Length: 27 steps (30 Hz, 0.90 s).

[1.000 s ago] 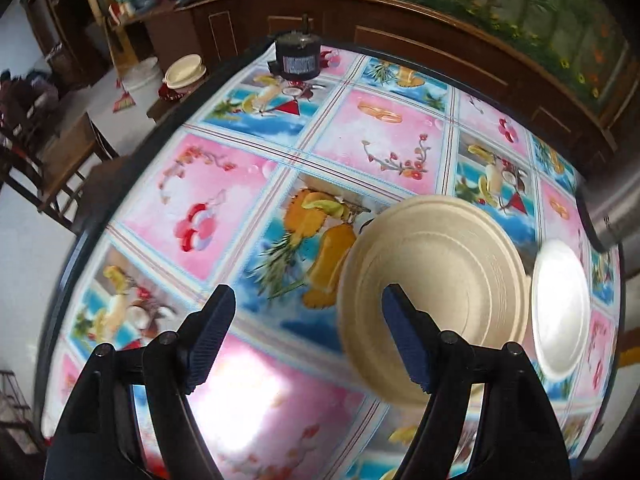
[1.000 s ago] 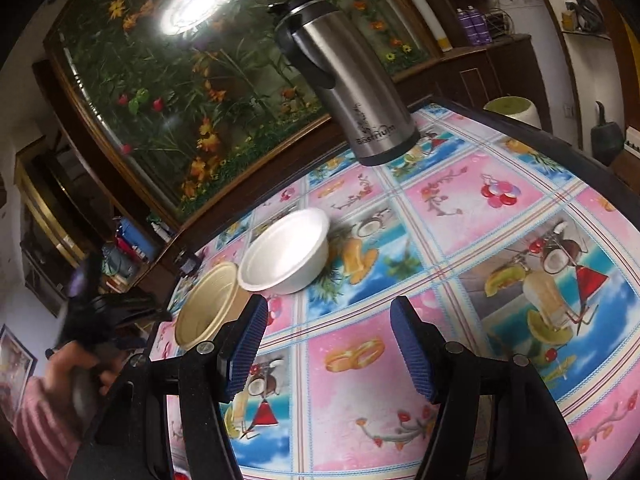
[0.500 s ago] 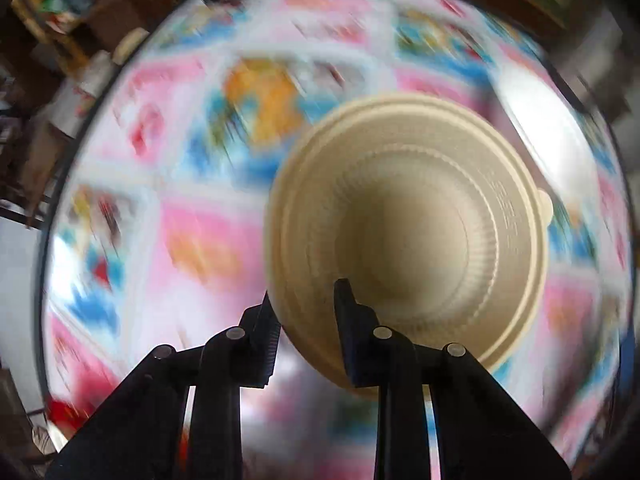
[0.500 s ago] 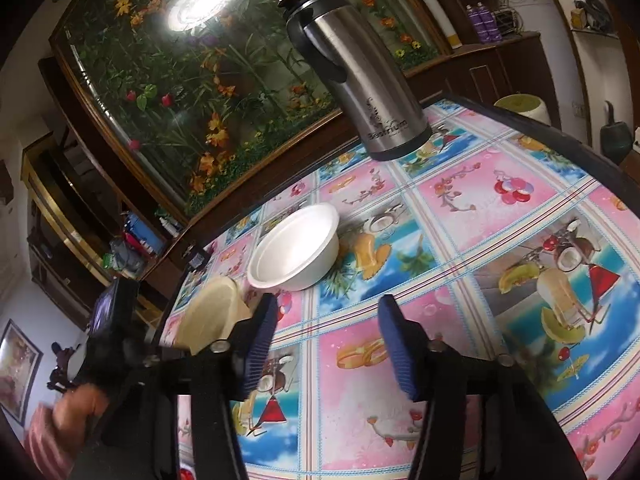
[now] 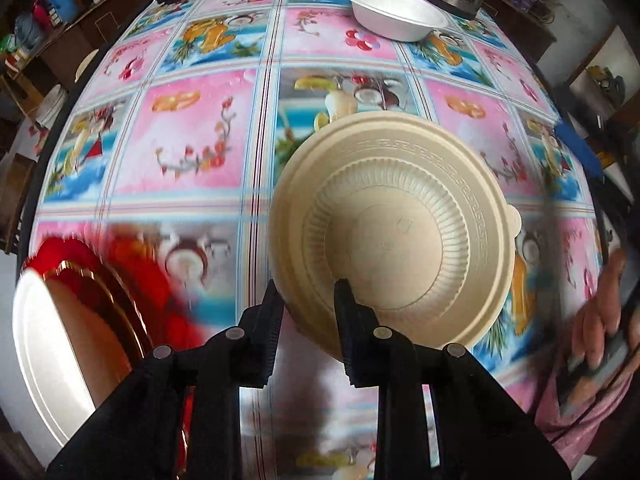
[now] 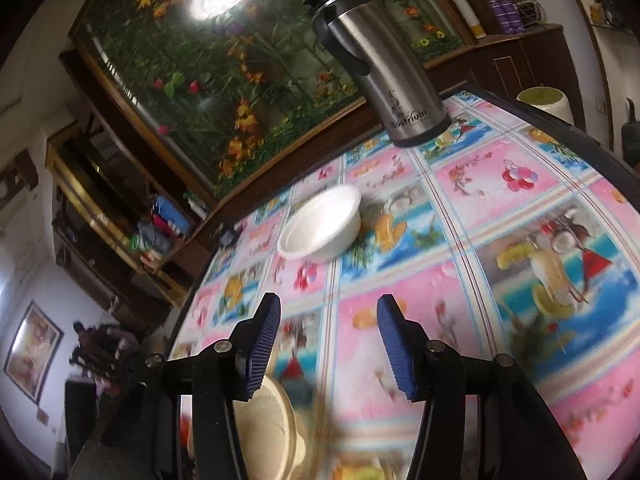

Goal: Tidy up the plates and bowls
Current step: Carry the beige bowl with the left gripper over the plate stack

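I count two bowls: one cream bowl (image 5: 400,232) and one white bowl (image 5: 394,12). One steel thermos jug (image 6: 380,68) stands on the bench (image 5: 192,128). Near left I see one white plate (image 5: 44,352) on one red tray (image 5: 160,300). My claws number two.

Cream ribbed bowl (image 5: 396,216), white bowl (image 5: 398,10), pink-and-blue fruit-print tablecloth (image 5: 192,136)

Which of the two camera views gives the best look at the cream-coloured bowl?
The left wrist view: the cream bowl fills its centre, ribbed inside visible, its near rim pinched in the left hand-held gripper. The right wrist view shows only a blurred piece at the bottom edge.
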Tool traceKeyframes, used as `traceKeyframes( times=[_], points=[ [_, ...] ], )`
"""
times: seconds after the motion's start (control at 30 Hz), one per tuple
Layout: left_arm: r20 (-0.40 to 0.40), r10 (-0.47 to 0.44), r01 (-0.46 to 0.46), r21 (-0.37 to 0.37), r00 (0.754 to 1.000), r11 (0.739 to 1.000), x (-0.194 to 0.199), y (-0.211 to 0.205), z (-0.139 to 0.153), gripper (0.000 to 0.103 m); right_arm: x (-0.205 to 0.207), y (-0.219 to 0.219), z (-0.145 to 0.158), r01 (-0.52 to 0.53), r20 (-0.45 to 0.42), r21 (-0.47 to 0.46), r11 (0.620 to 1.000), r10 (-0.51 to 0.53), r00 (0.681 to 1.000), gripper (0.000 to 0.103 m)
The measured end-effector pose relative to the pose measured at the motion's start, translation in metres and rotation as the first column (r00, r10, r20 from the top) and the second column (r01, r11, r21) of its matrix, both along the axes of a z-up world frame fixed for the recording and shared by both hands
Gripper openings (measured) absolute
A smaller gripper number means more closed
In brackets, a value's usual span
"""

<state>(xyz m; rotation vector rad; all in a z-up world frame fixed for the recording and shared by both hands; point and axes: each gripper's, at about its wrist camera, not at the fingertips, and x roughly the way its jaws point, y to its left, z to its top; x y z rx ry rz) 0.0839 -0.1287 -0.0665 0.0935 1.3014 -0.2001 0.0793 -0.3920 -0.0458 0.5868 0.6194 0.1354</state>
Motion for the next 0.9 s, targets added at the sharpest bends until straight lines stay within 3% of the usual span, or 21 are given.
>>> traceKeyframes(
  times=[0.07,0.13,0.23,0.37,0.47,0.6,0.77,0.9],
  points=[
    [0.017,0.001,-0.001,-0.009,1.0,1.0,-0.003,0.003,0.003,0.03,-0.016,0.005,-0.004,-0.051,-0.053,0.004,0.999,0.051,0.997,0.054],
    [0.049,0.01,-0.01,-0.014,0.999,1.0,-0.002,0.005,0.008,0.046,-0.036,0.012,-0.012,-0.115,-0.106,0.035,0.993,0.118,0.987,0.054],
    [0.113,0.024,-0.022,-0.014,0.993,1.0,-0.001,0.006,0.015,0.054,-0.061,0.02,-0.022,-0.136,-0.171,0.062,0.989,0.145,0.975,0.054],
    [0.118,0.051,-0.047,-0.03,0.992,0.998,0.009,0.01,0.014,0.055,-0.072,0.034,-0.027,-0.168,-0.209,0.124,0.978,0.191,0.959,0.054],
    [0.111,0.068,-0.065,-0.032,0.991,0.997,0.015,0.014,0.007,0.055,-0.068,0.049,-0.028,-0.163,-0.242,0.075,0.984,0.176,0.954,0.054],
    [0.115,0.089,-0.086,-0.032,0.989,0.996,0.018,0.019,0.001,0.055,-0.06,0.061,-0.036,-0.167,-0.28,0.104,0.98,0.19,0.941,0.054],
    [0.126,0.09,-0.086,-0.031,0.988,0.996,0.019,0.022,-0.002,0.053,-0.052,0.071,-0.043,-0.13,-0.324,0.072,0.989,0.146,0.935,0.051],
    [0.122,0.084,-0.079,-0.044,0.989,0.996,0.019,0.024,-0.005,0.037,-0.05,0.07,-0.045,-0.099,-0.342,0.053,0.994,0.111,0.933,0.031]
  ],
)
